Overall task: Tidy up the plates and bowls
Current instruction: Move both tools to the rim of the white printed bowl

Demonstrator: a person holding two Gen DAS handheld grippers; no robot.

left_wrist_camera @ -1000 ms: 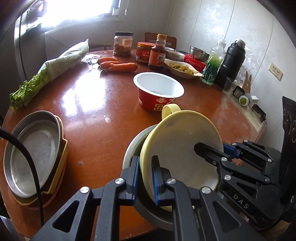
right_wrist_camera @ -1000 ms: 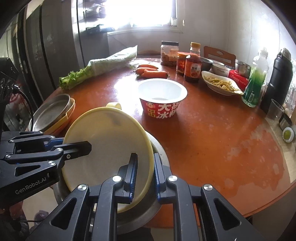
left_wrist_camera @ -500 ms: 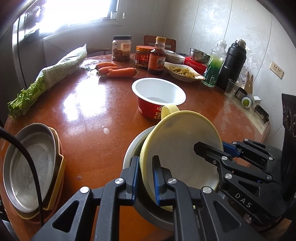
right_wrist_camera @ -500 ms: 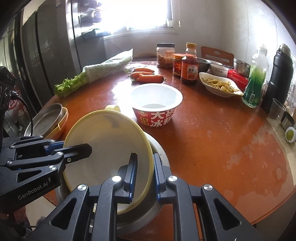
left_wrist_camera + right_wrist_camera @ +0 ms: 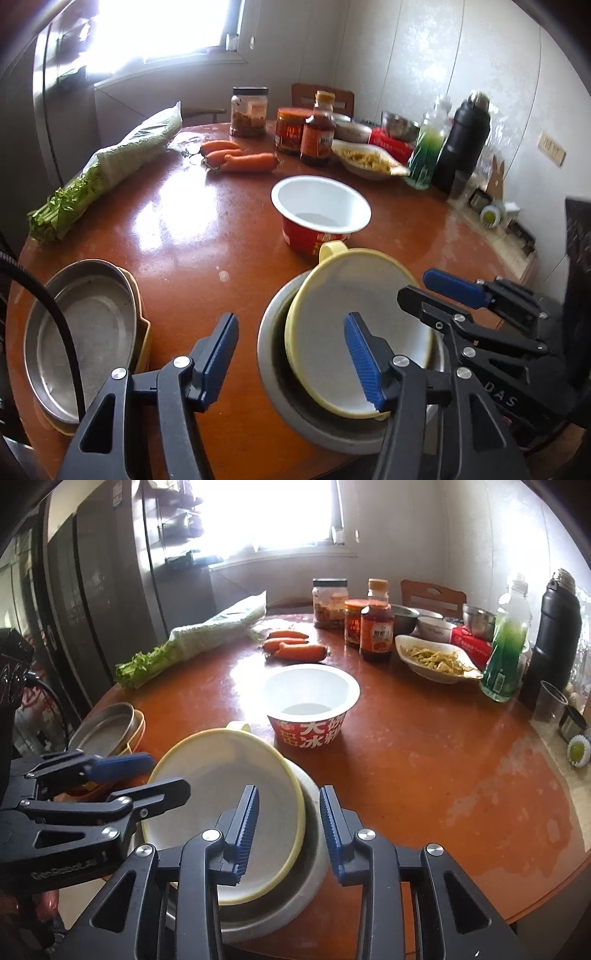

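Two hand-held claws hover over a yellow bowl (image 5: 354,332) that sits tilted inside a larger grey metal bowl (image 5: 280,373) at the near edge of a round, reddish worktop (image 5: 192,236). The left claw (image 5: 291,354) has just been opening, and its blue pads now stand wide on either side of the yellow bowl's near rim without pressing it. The right claw (image 5: 289,830) has also just been opening; its jaws are parted around the rim on the opposite side, clear of it. Just beyond the yellow bowl stands an empty red-and-white instant-noodle tub (image 5: 312,709). To the left of the yellow bowl, near the worktop's edge, a metal plate (image 5: 85,336) rests on top of a yellow plate (image 5: 142,332). Farther from the yellow bowl lie carrots (image 5: 240,158) and bagged celery (image 5: 110,162).
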